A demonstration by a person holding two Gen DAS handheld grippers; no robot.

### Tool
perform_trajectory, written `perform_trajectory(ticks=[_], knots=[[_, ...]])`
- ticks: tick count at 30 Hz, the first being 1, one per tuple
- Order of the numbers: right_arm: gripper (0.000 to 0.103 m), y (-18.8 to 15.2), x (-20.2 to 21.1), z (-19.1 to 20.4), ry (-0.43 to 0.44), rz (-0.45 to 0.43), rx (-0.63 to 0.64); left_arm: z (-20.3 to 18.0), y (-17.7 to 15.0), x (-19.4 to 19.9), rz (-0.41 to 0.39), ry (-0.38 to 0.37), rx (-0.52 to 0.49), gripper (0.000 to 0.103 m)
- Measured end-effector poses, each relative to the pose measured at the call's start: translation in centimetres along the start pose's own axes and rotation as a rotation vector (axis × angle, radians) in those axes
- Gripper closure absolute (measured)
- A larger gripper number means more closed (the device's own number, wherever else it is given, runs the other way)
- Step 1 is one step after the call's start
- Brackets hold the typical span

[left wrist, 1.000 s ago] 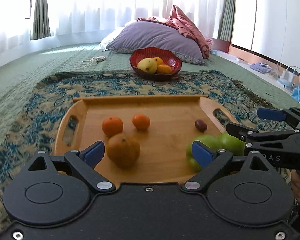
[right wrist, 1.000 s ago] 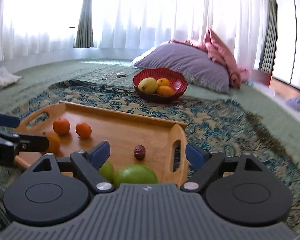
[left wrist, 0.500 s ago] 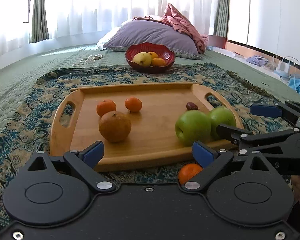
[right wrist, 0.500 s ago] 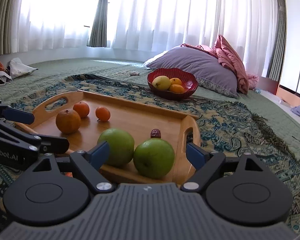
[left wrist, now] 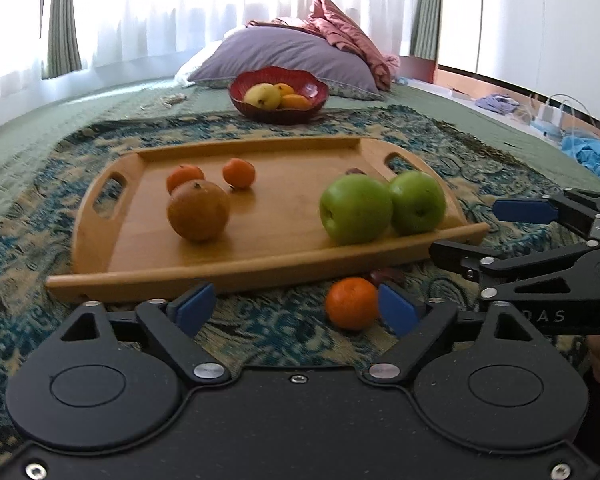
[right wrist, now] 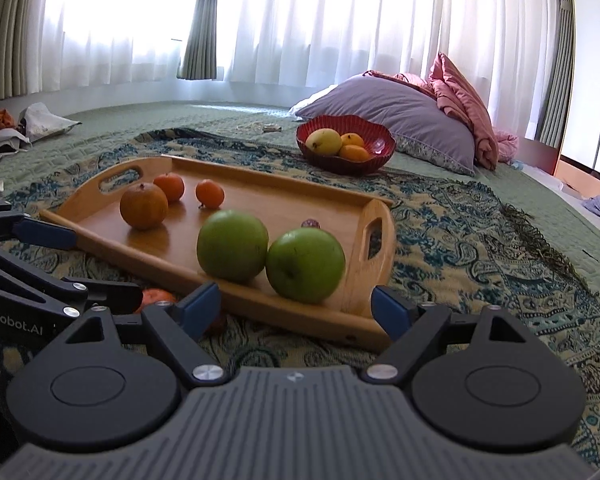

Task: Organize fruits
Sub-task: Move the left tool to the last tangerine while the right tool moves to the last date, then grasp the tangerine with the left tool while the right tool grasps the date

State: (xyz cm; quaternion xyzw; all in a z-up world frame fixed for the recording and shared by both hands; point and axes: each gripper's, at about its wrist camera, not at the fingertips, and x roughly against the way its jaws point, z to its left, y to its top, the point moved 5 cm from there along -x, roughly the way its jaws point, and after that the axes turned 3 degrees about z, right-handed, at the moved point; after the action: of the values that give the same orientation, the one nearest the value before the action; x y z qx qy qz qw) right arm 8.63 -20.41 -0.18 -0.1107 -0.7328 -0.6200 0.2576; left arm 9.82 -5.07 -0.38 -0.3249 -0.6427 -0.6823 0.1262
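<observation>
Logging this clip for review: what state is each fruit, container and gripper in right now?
left gripper: open, empty
right gripper: open, empty
wooden tray: flat on the rug, holding fruit
two green apples: on the tray, side by side
large orange: on the tray
two small oranges: on the tray
loose orange: off the tray, on the rug
red bowl: upright, holding fruit

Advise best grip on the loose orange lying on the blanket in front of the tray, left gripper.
Pinch the orange across its widest middle, coming from above: it is round and free-standing, but the left gripper has it tight against one pad, so centre the open jaws first.
</observation>
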Motion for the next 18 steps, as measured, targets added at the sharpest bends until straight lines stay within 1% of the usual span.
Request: perform_trajectory(ticks=[1, 3, 4, 6, 7, 9, 10, 13, 15, 18], knots=[[0.013, -0.2, 0.0, 0.0, -0.001, 0.004, 0.004, -0.1, -0.1, 0.0, 0.005, -0.01, -0.001, 0.023], [0.014, -0.4, 0.0, -0.1, -0.002, 0.011, 0.012, -0.6, -0.4, -0.2, 0.015, -0.03, -0.006, 0.034], [0.015, -0.6, 0.0, -0.1, -0.001, 0.016, 0.016, -0.8, -0.4, -0.3, 0.019, -0.038, -0.01, 0.036], [0.016, -0.8, 0.0, -0.1, -0.002, 0.024, 0.019, -1.1, -0.4, -0.5, 0.03, -0.055, -0.011, 0.045], [0.016, -0.9, 0.0, -0.1, 0.0, 0.028, 0.019, -1.3, -0.4, -0.6, 0.034, -0.061, -0.008, 0.047], [0.017, -1.1, -0.1, -0.1, 0.0, 0.034, 0.016, -1.5, -0.3, -0.8, 0.044, -0.072, 0.001, 0.053], [0.018, -1.2, -0.1, -0.1, 0.001, 0.038, 0.013, -1.5, -0.3, -1.0, 0.051, -0.077, 0.008, 0.055], [0.02, -1.4, -0.3, -0.1, 0.004, 0.05, 0.003, -1.5, -0.3, -1.5, 0.074, -0.103, 0.036, 0.063], [0.02, -1.5, -0.5, -0.1, 0.007, 0.056, -0.003, -1.5, -0.5, -1.9, 0.089, -0.122, 0.046, 0.073], [0.021, -1.7, -0.5, 0.0, 0.018, 0.06, -0.006, -1.4, -0.5, -2.0, 0.086, -0.124, 0.057, 0.073]])
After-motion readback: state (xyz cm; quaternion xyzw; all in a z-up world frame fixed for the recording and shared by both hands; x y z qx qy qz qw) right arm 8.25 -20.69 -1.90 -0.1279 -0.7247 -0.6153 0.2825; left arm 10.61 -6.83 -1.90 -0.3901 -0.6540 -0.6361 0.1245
